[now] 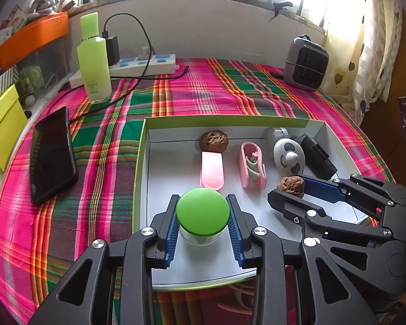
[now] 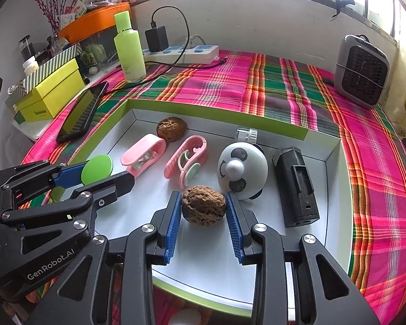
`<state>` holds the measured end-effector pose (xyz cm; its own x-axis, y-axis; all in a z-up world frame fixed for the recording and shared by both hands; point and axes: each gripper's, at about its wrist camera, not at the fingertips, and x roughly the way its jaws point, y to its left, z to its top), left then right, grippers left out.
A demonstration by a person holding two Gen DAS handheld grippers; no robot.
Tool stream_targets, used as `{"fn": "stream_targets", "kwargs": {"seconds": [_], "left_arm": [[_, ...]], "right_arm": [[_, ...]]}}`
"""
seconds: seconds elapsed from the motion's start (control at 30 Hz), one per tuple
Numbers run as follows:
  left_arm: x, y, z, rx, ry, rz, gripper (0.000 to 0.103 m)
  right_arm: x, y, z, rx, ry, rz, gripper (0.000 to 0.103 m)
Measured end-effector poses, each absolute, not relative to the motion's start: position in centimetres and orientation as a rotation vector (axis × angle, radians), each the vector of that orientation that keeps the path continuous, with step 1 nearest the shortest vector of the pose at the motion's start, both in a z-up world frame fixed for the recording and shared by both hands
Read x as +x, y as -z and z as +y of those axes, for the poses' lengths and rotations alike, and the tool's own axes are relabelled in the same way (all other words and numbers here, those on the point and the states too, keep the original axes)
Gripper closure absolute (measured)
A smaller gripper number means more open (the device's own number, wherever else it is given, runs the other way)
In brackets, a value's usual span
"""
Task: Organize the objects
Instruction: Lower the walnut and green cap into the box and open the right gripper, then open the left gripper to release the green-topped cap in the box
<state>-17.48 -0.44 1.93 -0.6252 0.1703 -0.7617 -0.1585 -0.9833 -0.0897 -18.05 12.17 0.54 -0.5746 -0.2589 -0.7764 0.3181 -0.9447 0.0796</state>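
Observation:
A white tray with a green rim [image 1: 140, 162] [image 2: 216, 113] lies on the plaid cloth. My left gripper [image 1: 202, 203] [image 2: 105, 172] is shut on a small clear jar with a green lid [image 1: 202, 212] [image 2: 97, 169] over the tray's near left part. My right gripper [image 2: 203, 197] [image 1: 289, 188] is shut on a brown walnut [image 2: 203, 207] [image 1: 291, 185] beside the panda-faced gadget [image 2: 242, 170] [image 1: 288, 158]. Also in the tray are a second walnut [image 2: 172, 128], two pink clips [image 2: 143, 154] [image 2: 186, 158] and a black device [image 2: 295, 187].
A black phone [image 1: 52, 157] lies left of the tray. A green bottle [image 1: 93, 59], a power strip with charger [image 1: 143, 65] and a yellow box [image 2: 51, 94] stand at the back left. A grey heater [image 2: 361, 71] is at the back right.

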Motion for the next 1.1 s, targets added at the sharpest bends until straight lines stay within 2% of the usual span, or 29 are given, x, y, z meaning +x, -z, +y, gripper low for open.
{"fn": "stream_targets", "kwargs": {"seconds": [0.77, 1.1], "left_arm": [[-17.36, -1.86, -0.18, -1.267, -2.678, 0.005, 0.071], [-16.94, -1.91, -0.33, -1.269, -2.678, -0.008, 0.07]], "right_arm": [[-18.0, -0.55, 12.53, 1.236, 2.529, 0.048, 0.068], [-17.77, -0.91, 12.85, 1.22, 2.541, 0.022, 0.062]]}}
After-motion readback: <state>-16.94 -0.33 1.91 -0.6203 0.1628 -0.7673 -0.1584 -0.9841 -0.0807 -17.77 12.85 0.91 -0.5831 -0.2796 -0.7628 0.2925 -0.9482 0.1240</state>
